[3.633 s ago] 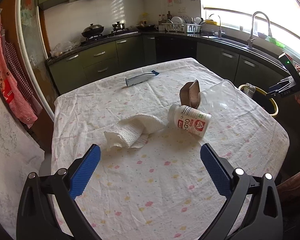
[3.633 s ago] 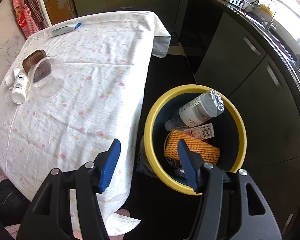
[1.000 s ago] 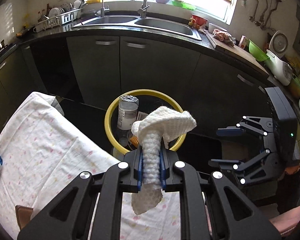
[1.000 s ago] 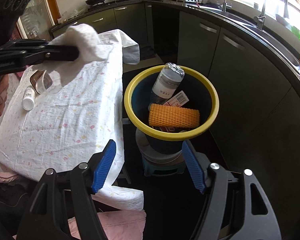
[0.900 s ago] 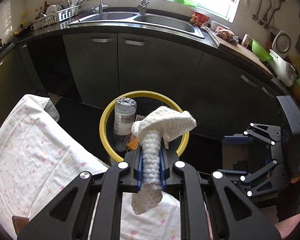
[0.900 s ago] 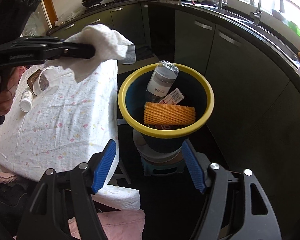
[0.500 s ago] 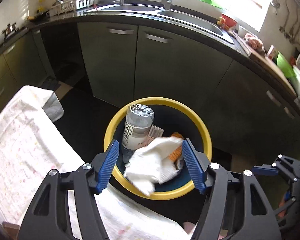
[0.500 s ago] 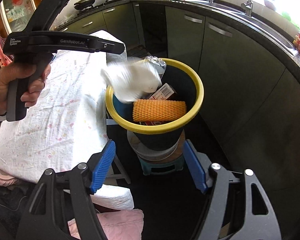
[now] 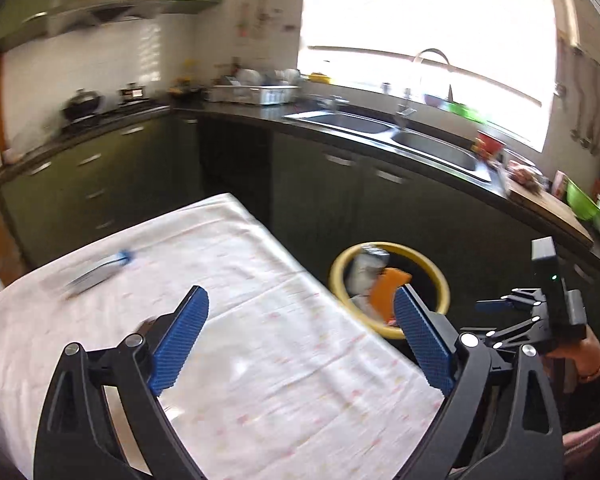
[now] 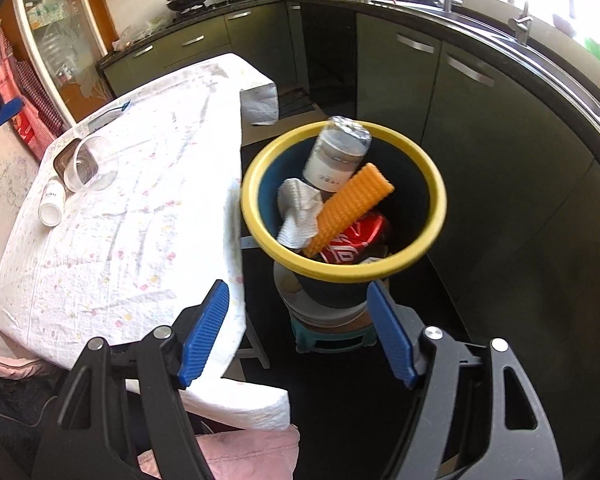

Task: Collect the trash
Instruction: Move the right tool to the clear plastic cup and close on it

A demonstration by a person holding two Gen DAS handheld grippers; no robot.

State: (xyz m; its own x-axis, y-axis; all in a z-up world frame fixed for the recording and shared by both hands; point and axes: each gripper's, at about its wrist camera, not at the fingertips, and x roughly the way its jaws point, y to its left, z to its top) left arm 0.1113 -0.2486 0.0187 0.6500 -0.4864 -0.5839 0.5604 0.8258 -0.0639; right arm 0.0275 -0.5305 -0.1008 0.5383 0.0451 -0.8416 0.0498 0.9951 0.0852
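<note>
White cloth [image 10: 298,216] lies in the yellow-rimmed bin [image 10: 436,196] w/ a plastic bottle [image 10: 338,154], orange foam net [image 10: 350,204] and red can [image 10: 354,242]. Left gripper [image 9: 300,338] jaws wide, empty, over the table [image 9: 284,380]; right gripper [image 10: 298,334] jaws wide, empty, near the bin. Pill bottle [image 10: 52,204] and clear cup [image 10: 90,164] lie on the table.

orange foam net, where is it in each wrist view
Left wrist: orange foam net right of centre, in the bin, just above the right blue finger.
Right wrist: centre, leaning across the bin beside the white cloth.
Shared landmark: yellow-rimmed bin.
</note>
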